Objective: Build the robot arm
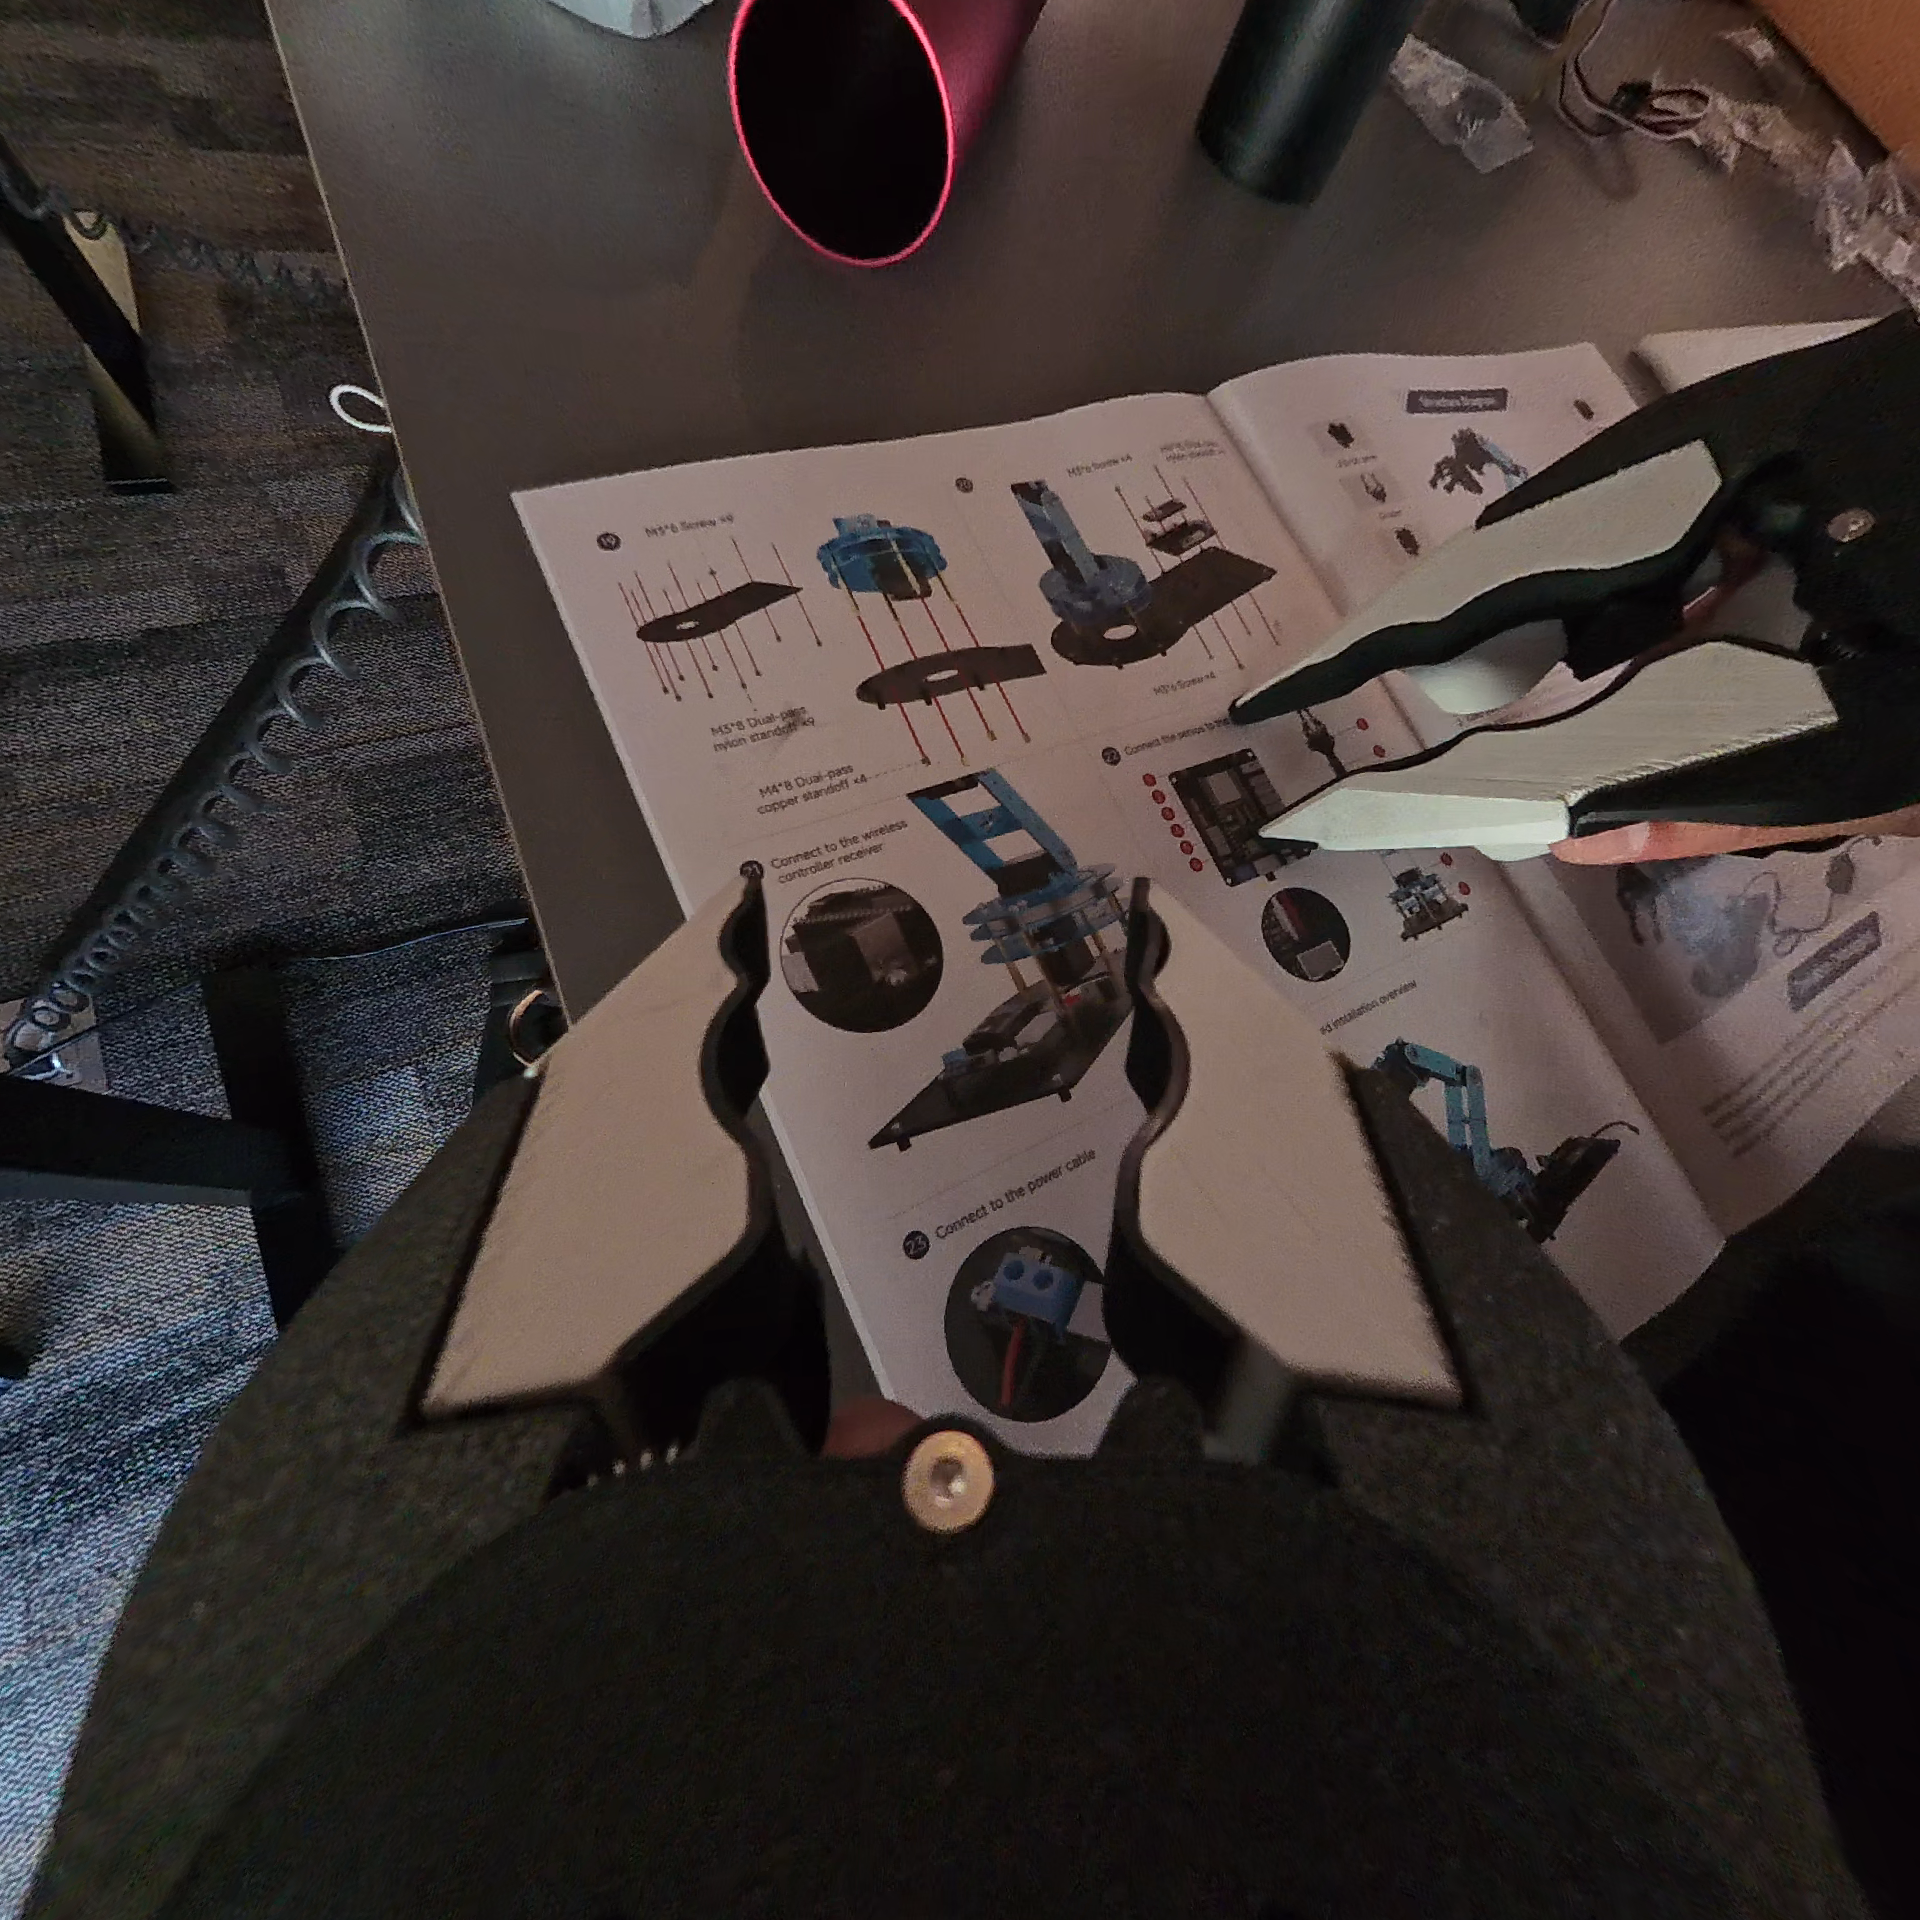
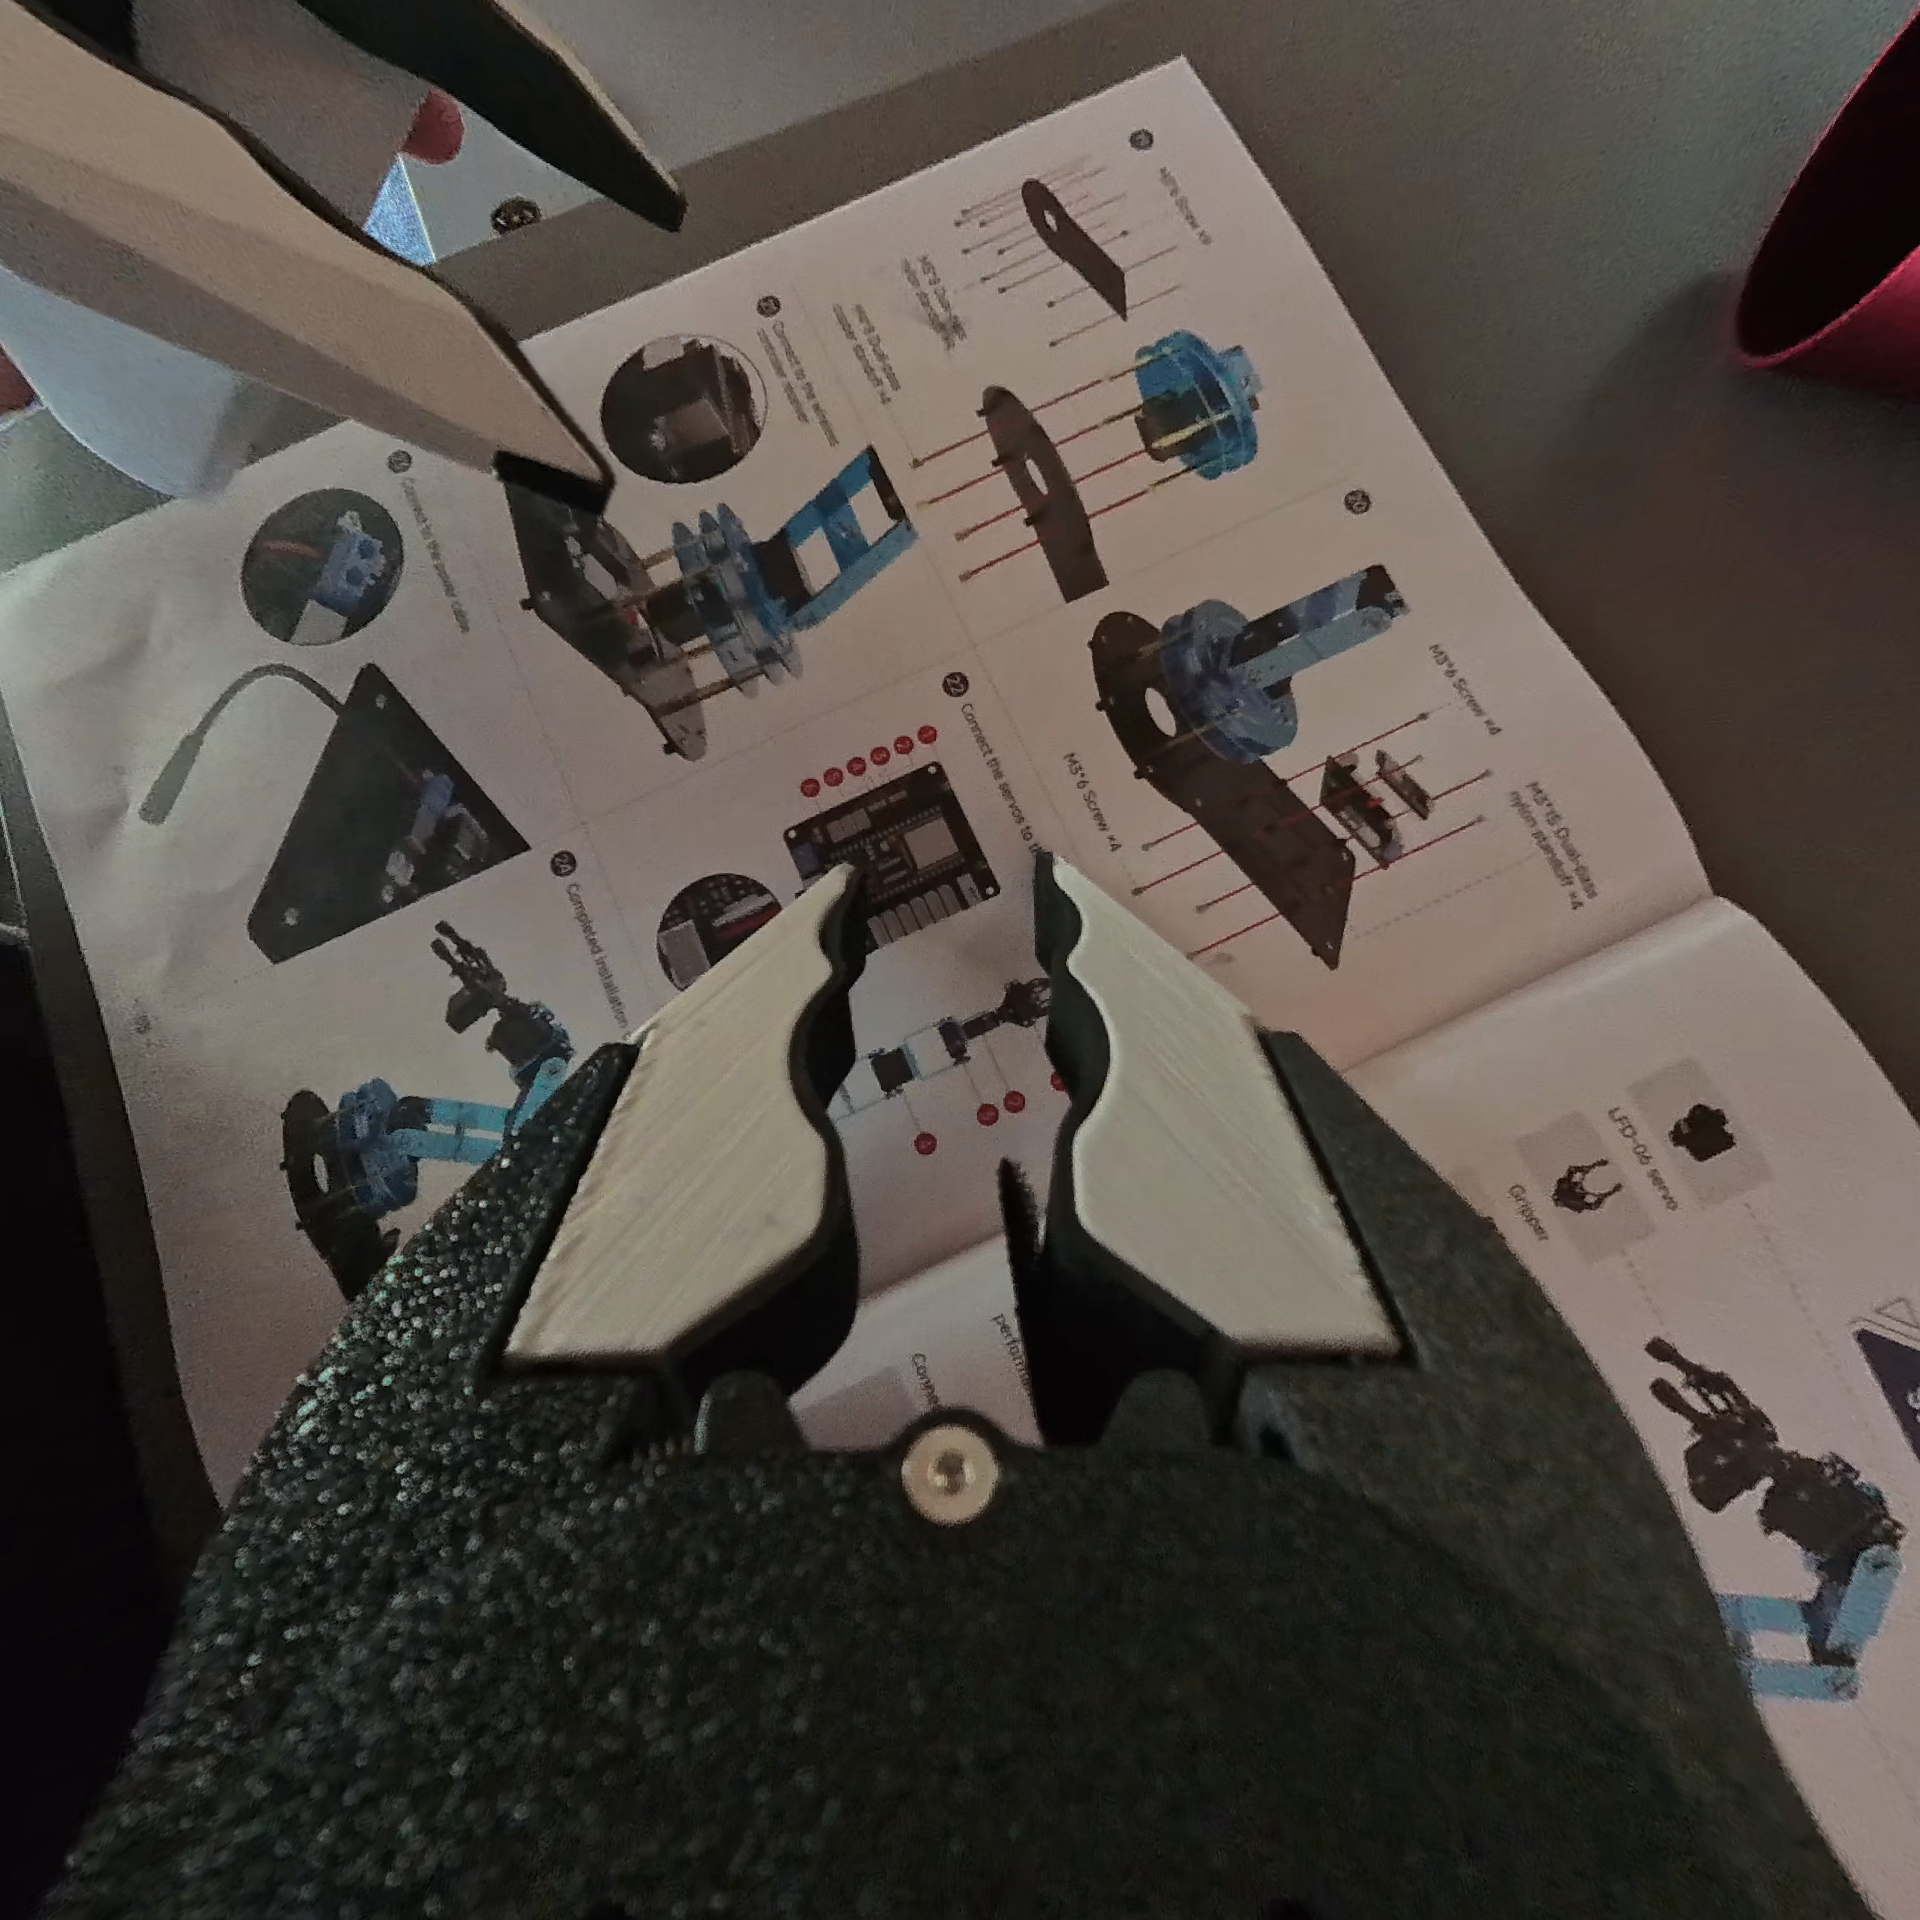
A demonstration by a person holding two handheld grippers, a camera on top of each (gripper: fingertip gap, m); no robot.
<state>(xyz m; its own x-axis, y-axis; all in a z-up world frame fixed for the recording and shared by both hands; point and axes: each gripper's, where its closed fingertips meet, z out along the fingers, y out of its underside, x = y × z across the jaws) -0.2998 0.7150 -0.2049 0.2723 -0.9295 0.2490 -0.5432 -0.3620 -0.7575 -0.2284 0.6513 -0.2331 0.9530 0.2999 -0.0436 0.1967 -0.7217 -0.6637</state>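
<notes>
The red tube (image 1: 847, 125) and the black can (image 1: 1288, 94) run off the top edge, and the left gripper (image 1: 945, 894) hides part of the booklet (image 1: 831, 665)

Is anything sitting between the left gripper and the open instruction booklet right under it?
Nothing visible. The left gripper is open directly over the instruction booklet, with only printed page between its fingers. The right gripper is open farther right.

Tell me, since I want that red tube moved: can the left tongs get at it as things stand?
Probably yes. The left tongs are open and empty over the booklet, and bare table lies between them and the red tube; the right tongs sit off to the side.
</notes>
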